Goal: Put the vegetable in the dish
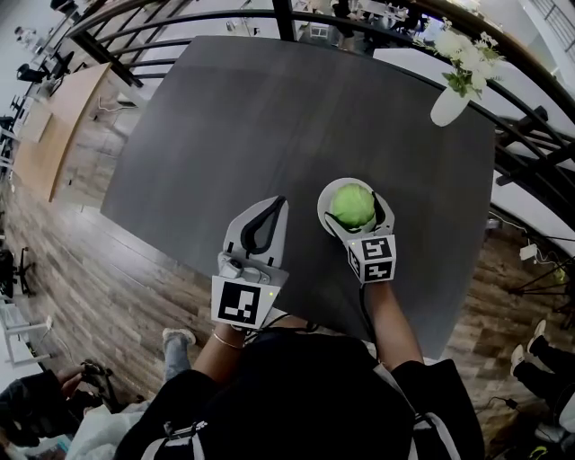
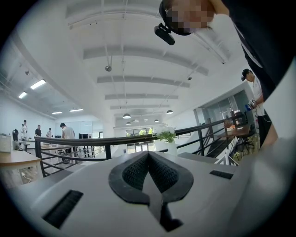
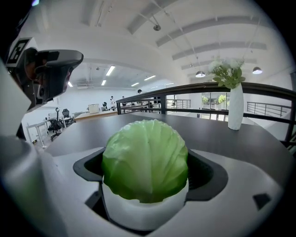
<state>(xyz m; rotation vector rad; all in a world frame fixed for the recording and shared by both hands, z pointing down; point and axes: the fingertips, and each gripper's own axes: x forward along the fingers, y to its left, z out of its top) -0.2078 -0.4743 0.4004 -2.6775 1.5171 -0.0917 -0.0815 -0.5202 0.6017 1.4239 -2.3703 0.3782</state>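
A green cabbage point(image 1: 352, 206) sits in a round white dish point(image 1: 325, 199) near the front of the dark table point(image 1: 269, 117). My right gripper point(image 1: 357, 218) stands open, one jaw on each side of the dish's near half. In the right gripper view the cabbage point(image 3: 145, 157) fills the white dish point(image 3: 143, 210), with a narrow gap to each dark pad. My left gripper point(image 1: 275, 207) rests on the table just left of the dish, shut and empty. In the left gripper view its tips point(image 2: 148, 156) meet with nothing between them.
A white vase of flowers point(image 1: 449, 103) stands at the table's far right corner. A black railing point(image 1: 225, 18) runs behind the table. The table's front edge lies just below both grippers. People stand far off in the room.
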